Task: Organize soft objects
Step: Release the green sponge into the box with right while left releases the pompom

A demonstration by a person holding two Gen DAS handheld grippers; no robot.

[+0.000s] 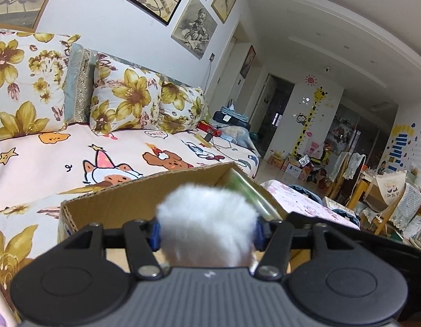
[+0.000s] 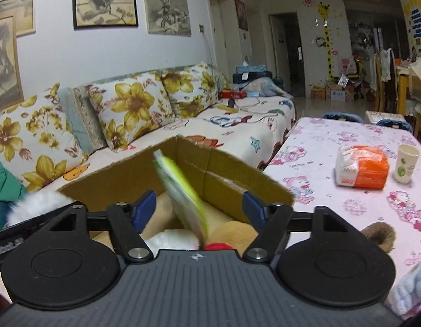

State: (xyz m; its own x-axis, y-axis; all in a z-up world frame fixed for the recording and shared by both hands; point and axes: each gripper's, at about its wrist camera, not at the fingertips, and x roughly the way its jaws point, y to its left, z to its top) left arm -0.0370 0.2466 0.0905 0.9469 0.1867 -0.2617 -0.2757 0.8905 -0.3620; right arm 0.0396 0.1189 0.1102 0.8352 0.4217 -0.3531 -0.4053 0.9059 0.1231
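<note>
Fluff (image 1: 207,223) sits between my left fingers (image 1: 155,231), grip unclear, and my spread right fingers (image 2: 145,209) hold nothing, so I should drop it straight down into the box (image 1: 123,199).

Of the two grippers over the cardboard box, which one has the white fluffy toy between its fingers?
The left gripper: the white fluffy toy fills the gap between its blue pads, while the right gripper stands wide, touching nothing.

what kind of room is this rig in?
Most likely a family living room in a home: a sofa with floral cushions, framed drawings on the wall, a giraffe height-chart sticker beyond, and a table under a pink cartoon tablecloth.
</note>
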